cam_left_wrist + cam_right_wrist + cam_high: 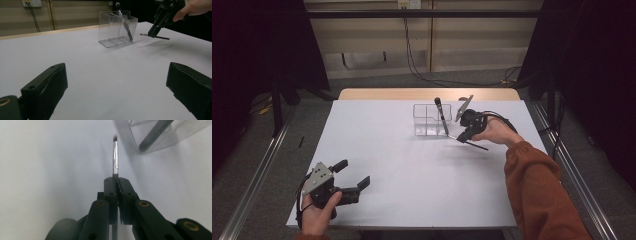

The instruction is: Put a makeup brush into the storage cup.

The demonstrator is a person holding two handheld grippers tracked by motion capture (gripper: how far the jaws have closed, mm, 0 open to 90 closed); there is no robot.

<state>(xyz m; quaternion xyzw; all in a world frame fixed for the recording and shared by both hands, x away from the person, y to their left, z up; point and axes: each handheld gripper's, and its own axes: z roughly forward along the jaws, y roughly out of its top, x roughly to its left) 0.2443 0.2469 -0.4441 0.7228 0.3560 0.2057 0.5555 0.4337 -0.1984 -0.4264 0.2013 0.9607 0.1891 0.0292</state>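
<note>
Right gripper view: right gripper (117, 180) clenched on brush (115, 157), handle hidden | left gripper (115, 87) released

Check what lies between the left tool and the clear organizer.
Nothing: in the left gripper view, only bare white table stretches from the open left tool to the clear organizer.

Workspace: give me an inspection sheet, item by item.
Surface: white tabletop, wooden strip along its far edge.
Job's things: thin silver-ferruled makeup brush clamped in the right gripper; clear plastic divided organizer holding a dark-handled brush that leans.
Clutter: nothing seen.
Grippers: right gripper shut on the thin brush, beside the organizer; left gripper open, nothing between its jaws, near the table's front left.
Cables: black wires on the floor behind the table.
Surroundings: dark curtains, metal floor rails.
</note>
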